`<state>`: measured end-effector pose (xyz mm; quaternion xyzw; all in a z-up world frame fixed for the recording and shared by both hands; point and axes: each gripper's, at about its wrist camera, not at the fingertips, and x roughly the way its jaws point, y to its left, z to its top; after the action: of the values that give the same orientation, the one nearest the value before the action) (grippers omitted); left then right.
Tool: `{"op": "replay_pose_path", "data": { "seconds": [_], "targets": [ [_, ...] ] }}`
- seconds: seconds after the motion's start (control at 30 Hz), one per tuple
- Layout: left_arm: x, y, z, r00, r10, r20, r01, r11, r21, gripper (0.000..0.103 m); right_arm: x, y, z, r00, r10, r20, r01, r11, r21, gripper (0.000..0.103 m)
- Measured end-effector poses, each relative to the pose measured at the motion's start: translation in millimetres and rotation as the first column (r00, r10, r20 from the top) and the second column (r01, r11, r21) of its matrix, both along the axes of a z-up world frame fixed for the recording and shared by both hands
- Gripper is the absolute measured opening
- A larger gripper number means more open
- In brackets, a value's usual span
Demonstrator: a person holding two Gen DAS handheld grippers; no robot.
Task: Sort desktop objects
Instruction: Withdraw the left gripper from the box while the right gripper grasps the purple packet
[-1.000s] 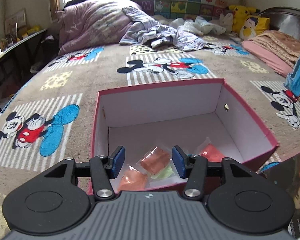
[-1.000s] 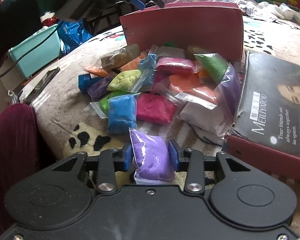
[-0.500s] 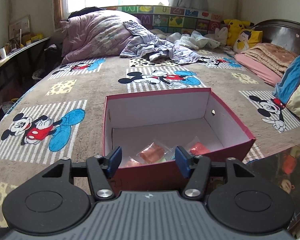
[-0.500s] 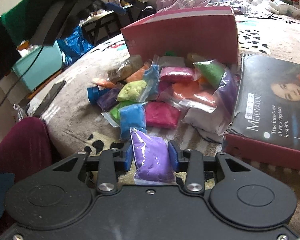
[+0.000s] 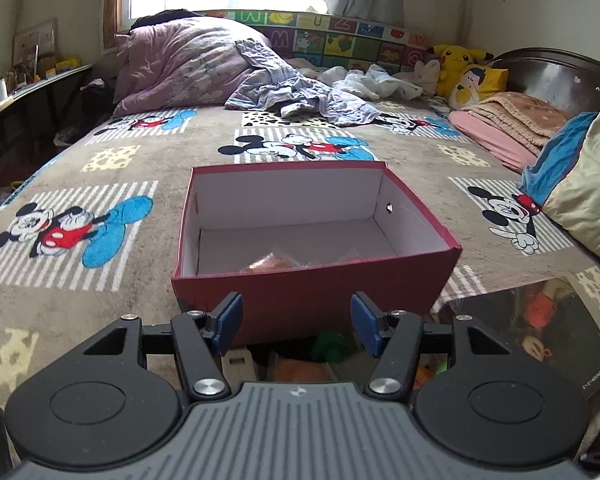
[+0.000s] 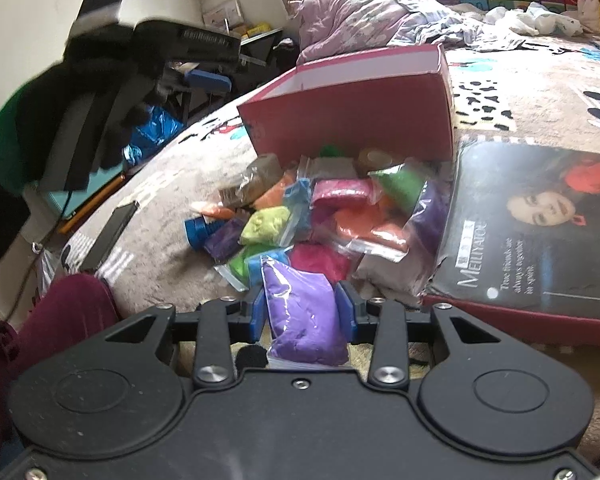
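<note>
My right gripper (image 6: 302,314) is shut on a purple clay bag (image 6: 300,300), held a little above the bedspread in front of a pile of coloured clay bags (image 6: 320,216). Behind the pile stands a red cardboard box (image 6: 352,108). In the left wrist view my left gripper (image 5: 296,322) is open with nothing between its fingers, just short of the near wall of that red box (image 5: 312,300). An orange bag (image 5: 270,262) lies on the box's white floor, mostly hidden by the wall. A green bag (image 5: 332,346) from the pile shows under the left fingers.
The box lid with a portrait (image 6: 540,224) lies right of the pile, seen also as the lid (image 5: 540,328). A dark flat slab (image 6: 108,236) and a blue plastic piece (image 6: 198,232) lie left. A black-gloved hand (image 6: 100,92) hovers upper left. A pillow (image 5: 580,192) bounds the right.
My left gripper has drawn back from over the box's inside to in front of its near wall, its jaws a bit wider. My right gripper has risen with the purple bag.
</note>
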<state>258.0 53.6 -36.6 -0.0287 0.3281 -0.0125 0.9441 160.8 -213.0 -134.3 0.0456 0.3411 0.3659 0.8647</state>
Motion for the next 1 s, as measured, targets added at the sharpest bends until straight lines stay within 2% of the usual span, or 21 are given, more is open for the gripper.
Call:
{"op": "replay_pose_path", "data": {
  "seconds": [0.3, 0.47, 0.73, 0.87, 1.0],
  "targets": [
    [-30.6, 7.8, -18.3, 0.999, 0.035, 0.004, -0.034, 0.998, -0.047, 0.058, 2.2, -10.3, 19.7, 1.000, -0.017, 0.019, 0.017, 1.000, 0.025, 0.036],
    [-53.8, 14.4, -29.8, 0.997, 0.067, 0.048, -0.064, 0.996, -0.068, 0.058, 6.9, -14.7, 31.1, 0.999, -0.030, 0.036, 0.029, 0.999, 0.037, 0.036],
    [-86.3, 2.0, -54.9, 0.996, 0.063, 0.055, -0.058, 0.994, -0.088, 0.058, 24.3, -16.4, 47.7, 0.997, -0.043, 0.069, 0.041, 0.999, 0.028, 0.036],
    [-95.4, -2.7, -67.8, 0.995, 0.081, 0.062, -0.076, 0.994, -0.079, 0.058, 34.6, -11.2, 56.0, 0.996, -0.033, 0.087, 0.032, 0.999, 0.020, 0.036],
    [-102.8, -3.9, -77.0, 0.993, 0.087, 0.078, -0.079, 0.992, -0.102, 0.060, 46.3, -3.1, 65.2, 0.994, -0.016, 0.112, 0.015, 1.000, 0.006, 0.036]
  ]
}}
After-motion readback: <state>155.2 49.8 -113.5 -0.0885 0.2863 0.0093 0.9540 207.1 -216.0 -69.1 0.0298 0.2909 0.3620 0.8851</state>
